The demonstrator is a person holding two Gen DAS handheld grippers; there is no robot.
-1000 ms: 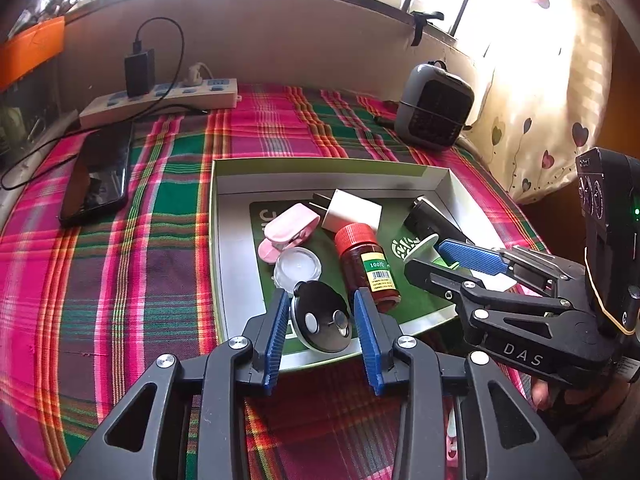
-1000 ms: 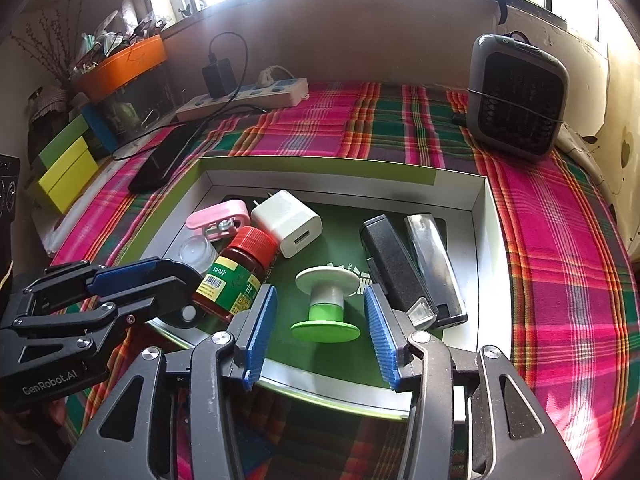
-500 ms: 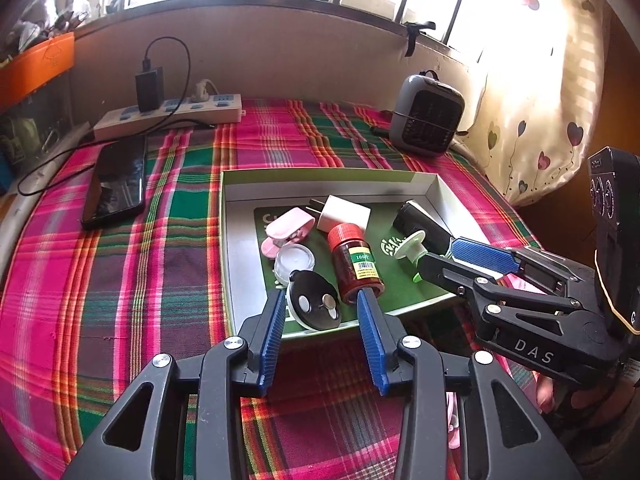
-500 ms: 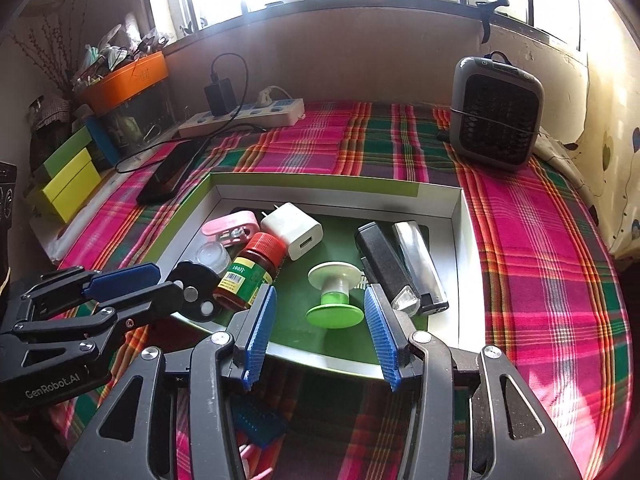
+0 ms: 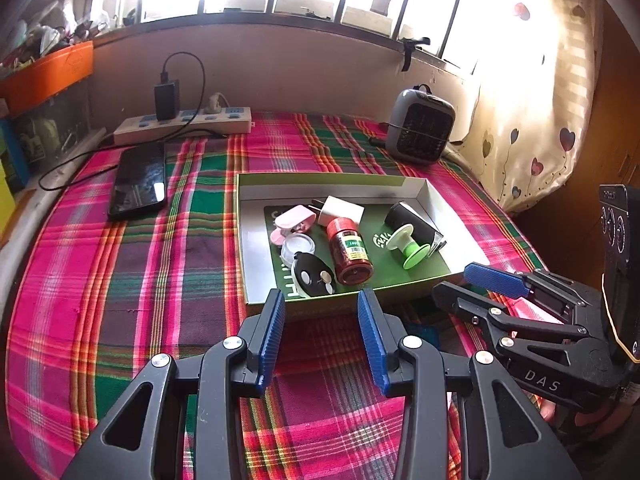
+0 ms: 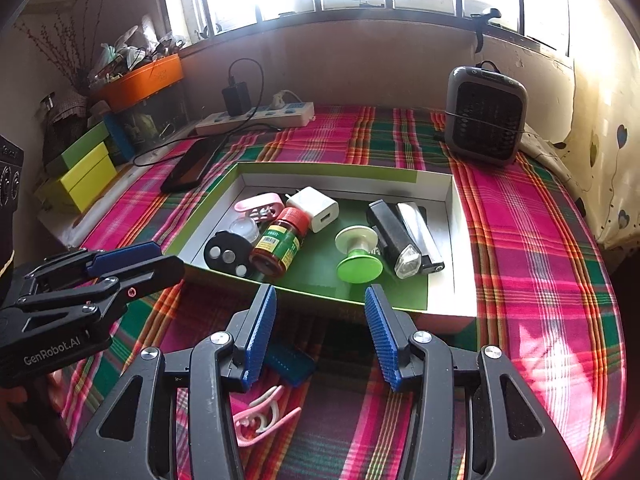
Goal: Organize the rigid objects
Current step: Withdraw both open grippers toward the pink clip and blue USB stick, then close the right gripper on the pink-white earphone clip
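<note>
**Both grippers empty in front of a filled box**

My left gripper (image 5: 321, 334) has its blue fingers spread apart with nothing between them, just short of the near edge of the box (image 5: 404, 181). My right gripper (image 6: 318, 330) is spread the same way and also empty, over the plaid cloth (image 6: 532, 248) in front of the box.

Inside the box, nearest my left fingers, lies a black oval remote (image 5: 312, 279), flat, buttons up, its long axis running away from me. Just beside it a red-capped bottle (image 5: 350, 250) lies on its side, cap pointing to the far wall. Behind them are a clear round lid (image 5: 295, 245), a pink clip (image 5: 291, 220) and a white charger (image 5: 340, 211). A green and white spool (image 5: 406, 245) is tipped over near a black flashlight (image 6: 391, 232), whose lens points toward me.

Only the right view shows a silver bar (image 6: 418, 226) lying alongside the flashlight, and on the cloth under my fingers a second pink clip (image 6: 262, 416) and a blue block (image 6: 289, 362). Yellow and green boxes (image 6: 86, 172) are seen clearly there too.

Farther back: a phone (image 5: 140, 179), a power strip (image 5: 184, 124), a small grey heater (image 5: 420, 126).
</note>
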